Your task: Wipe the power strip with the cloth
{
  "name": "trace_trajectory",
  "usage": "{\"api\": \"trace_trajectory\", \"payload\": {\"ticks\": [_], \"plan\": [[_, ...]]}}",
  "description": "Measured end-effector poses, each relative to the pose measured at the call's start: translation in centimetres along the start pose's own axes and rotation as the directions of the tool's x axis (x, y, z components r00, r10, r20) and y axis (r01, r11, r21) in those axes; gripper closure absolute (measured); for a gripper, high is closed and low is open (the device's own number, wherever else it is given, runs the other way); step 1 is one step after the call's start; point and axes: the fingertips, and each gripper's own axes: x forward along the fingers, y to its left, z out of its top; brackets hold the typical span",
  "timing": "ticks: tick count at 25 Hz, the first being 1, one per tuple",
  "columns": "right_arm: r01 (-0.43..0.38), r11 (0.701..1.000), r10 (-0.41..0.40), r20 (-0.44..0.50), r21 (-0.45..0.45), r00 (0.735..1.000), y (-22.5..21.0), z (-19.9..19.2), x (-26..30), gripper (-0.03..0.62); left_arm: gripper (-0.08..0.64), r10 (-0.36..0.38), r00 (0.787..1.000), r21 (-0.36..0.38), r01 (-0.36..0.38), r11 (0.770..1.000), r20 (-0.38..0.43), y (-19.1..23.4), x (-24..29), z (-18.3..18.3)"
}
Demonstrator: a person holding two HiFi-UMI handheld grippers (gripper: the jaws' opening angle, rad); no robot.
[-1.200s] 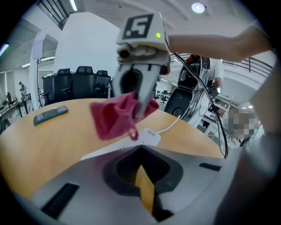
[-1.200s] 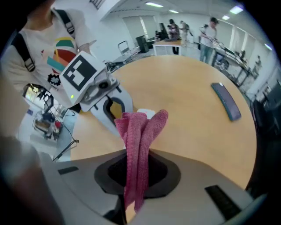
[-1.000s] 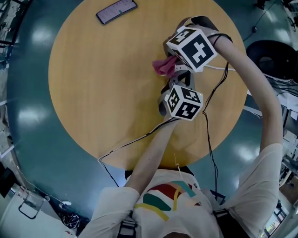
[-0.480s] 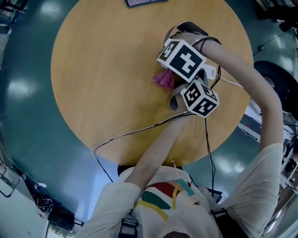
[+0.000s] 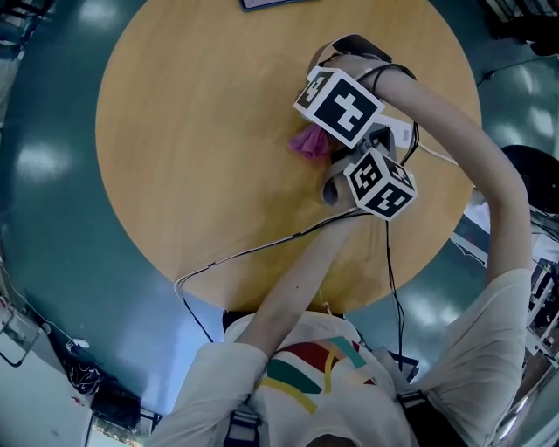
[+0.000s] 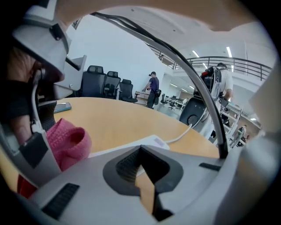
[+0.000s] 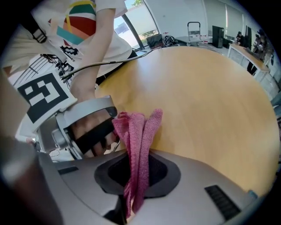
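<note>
Power strip (image 5: 400,133) on table (image 5: 175,131); cloth (image 5: 307,142) just left of it; phone (image 5: 266,3) at far edge.

An open-plan office: 3 black swivel chairs (image 6: 112,83) stand behind a round wooden tabletop (image 5: 192,157), with desks (image 7: 248,60) further off, strip lights (image 6: 228,52) overhead, an upper-level railing (image 6: 246,62) and a glossy teal floor (image 5: 52,175).

Round wooden table (image 5: 192,157), glossy teal floor (image 5: 52,218)

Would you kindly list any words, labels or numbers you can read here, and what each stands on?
None can be read.
Marker cubes: square patterns only, no letters.
Power strip label: too blurred to read.
Phone screen: too small to read.
</note>
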Motion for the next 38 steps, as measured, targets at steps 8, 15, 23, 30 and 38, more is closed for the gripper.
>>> {"api": "trace_trajectory", "payload": {"ticks": [8,15,23,30,38], "plan": [[0.11,0.984,-0.108,-0.018,0.142,0.994,-1.7,-4.6,-1.5,0.553,0.534,-0.011,1.0,-0.009,0.011,1.0,0.004,0.0,0.0,0.4],[0.14,0.959,-0.145,0.001,0.246,0.989,-1.4,-6.7,-1.8,0.553,0.534,-0.011,1.0,0.009,0.011,1.0,0.012,-0.2,0.2,0.6],[0.427,0.737,-0.573,0.149,0.524,0.806,-2.9,-4.1,-7.0,0.553,0.534,-0.032,0.982,-0.092,0.05,0.994,0.187,1.7,-4.3,1.4],[0.393,0.073,-0.956,-0.048,0.917,0.29,3.6,-0.5,-14.8,0.552,0.532,0.021,0.927,-0.053,-0.002,0.999,0.375,2.9,-16.2,4.7],[-0.096,-0.479,-0.859,-0.488,0.873,-0.156,18.4,7.6,-16.1,0.554,0.532,0.057,0.849,0.027,-0.084,0.996,0.526,-2.0,-30.3,5.8]]}}
